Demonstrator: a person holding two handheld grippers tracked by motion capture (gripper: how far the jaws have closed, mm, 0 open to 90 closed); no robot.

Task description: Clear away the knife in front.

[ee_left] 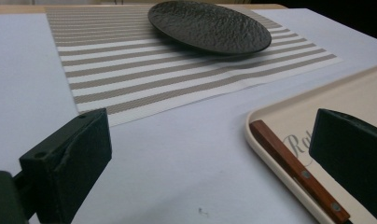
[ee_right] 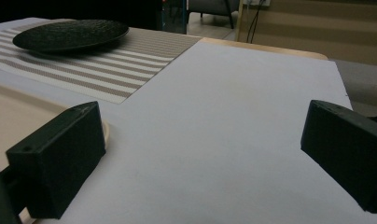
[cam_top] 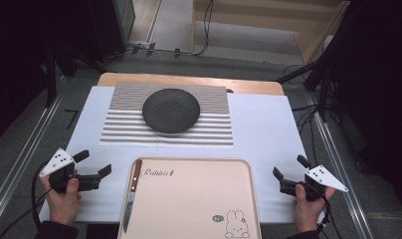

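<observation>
Knife (cam_top: 131, 199) just beside left gripper (cam_top: 95, 164)

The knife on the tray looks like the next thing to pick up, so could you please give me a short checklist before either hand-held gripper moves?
1. Left hand-held gripper open, holding nothing: ok.
2. Right hand-held gripper open, holding nothing: ok.
3. Knife lies flat along the left edge of the beige tray, wooden handle toward the far side: ok.
4. Nothing lies on the handle: ok.
5. Black plate sits on the striped placemat, apart from the tray: ok.
6. Room for a jaw between the knife and the tray rim: cannot tell.
</observation>
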